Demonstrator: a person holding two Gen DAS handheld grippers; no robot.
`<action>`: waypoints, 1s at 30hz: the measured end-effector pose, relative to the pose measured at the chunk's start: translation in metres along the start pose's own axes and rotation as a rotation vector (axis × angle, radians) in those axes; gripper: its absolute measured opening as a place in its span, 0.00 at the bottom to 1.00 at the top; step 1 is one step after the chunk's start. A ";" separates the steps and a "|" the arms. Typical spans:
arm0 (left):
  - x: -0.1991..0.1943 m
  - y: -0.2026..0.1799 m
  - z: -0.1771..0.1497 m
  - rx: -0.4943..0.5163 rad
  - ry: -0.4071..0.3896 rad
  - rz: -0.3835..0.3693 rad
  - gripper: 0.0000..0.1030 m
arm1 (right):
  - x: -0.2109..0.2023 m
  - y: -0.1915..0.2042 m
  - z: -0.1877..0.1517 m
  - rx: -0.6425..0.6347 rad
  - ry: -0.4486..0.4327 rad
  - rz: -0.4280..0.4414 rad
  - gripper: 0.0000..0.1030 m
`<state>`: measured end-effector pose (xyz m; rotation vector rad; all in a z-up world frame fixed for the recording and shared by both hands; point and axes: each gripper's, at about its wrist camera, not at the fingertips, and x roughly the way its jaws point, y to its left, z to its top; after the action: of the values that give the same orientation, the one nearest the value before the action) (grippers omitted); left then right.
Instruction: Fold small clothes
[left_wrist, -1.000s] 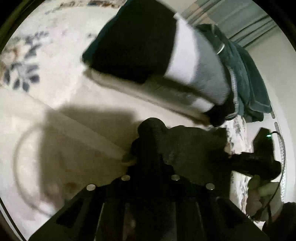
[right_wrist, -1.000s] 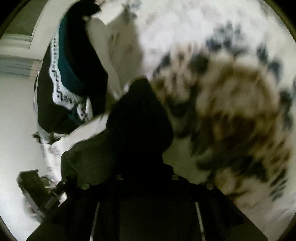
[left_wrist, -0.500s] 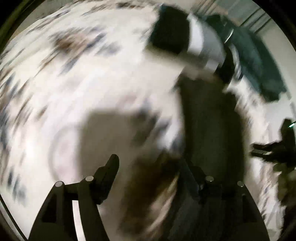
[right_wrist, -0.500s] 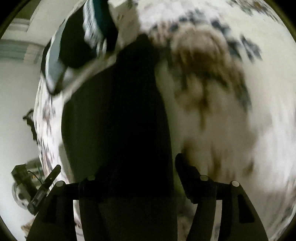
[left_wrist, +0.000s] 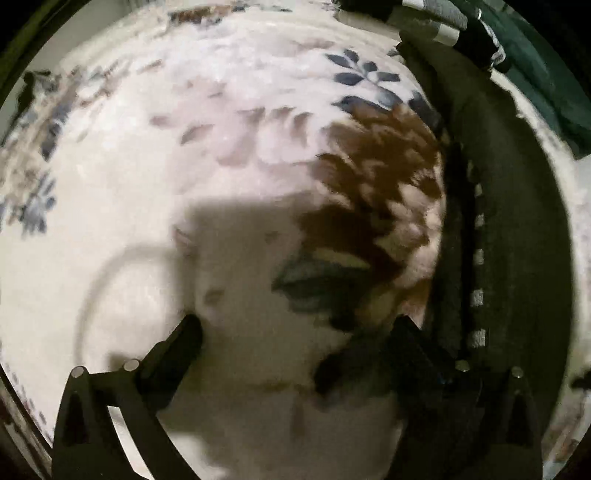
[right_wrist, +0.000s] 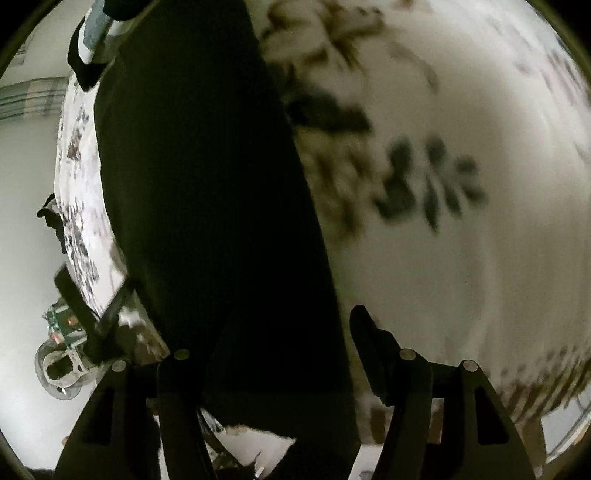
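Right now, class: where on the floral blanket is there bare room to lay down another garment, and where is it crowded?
Free: the pale blanket between the left gripper, whose jaws are opening on nothing, and the long black garment; also right of that garment in the right wrist view, beyond the right gripper. Crowded: the far end, where folded clothes are stacked.

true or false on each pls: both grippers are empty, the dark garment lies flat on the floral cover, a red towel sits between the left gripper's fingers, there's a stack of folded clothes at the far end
1. Both grippers hold nothing: true. The left gripper, its jaws opening, and the right gripper grip nothing.
2. The dark garment lies spread on the floral cover: true.
3. A red towel lies between the left gripper's fingers: false, only the floral cover shows there.
4. Folded clothes sit at the garment's far end: true.
5. The right gripper is clamped shut: false, it is open.
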<state>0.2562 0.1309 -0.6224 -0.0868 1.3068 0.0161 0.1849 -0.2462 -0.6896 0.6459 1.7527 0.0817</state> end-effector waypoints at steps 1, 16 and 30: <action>0.000 -0.003 0.000 0.006 -0.001 0.014 1.00 | 0.000 -0.004 -0.007 0.002 0.006 -0.002 0.63; -0.080 0.014 -0.125 -0.209 0.168 -0.282 1.00 | 0.017 -0.076 -0.104 -0.011 0.130 0.126 0.63; -0.071 -0.016 -0.206 -0.093 0.247 -0.247 1.00 | 0.095 -0.099 -0.154 -0.003 0.200 0.326 0.64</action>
<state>0.0397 0.1026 -0.6060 -0.3383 1.5335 -0.1486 -0.0069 -0.2428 -0.7655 0.9440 1.8221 0.3854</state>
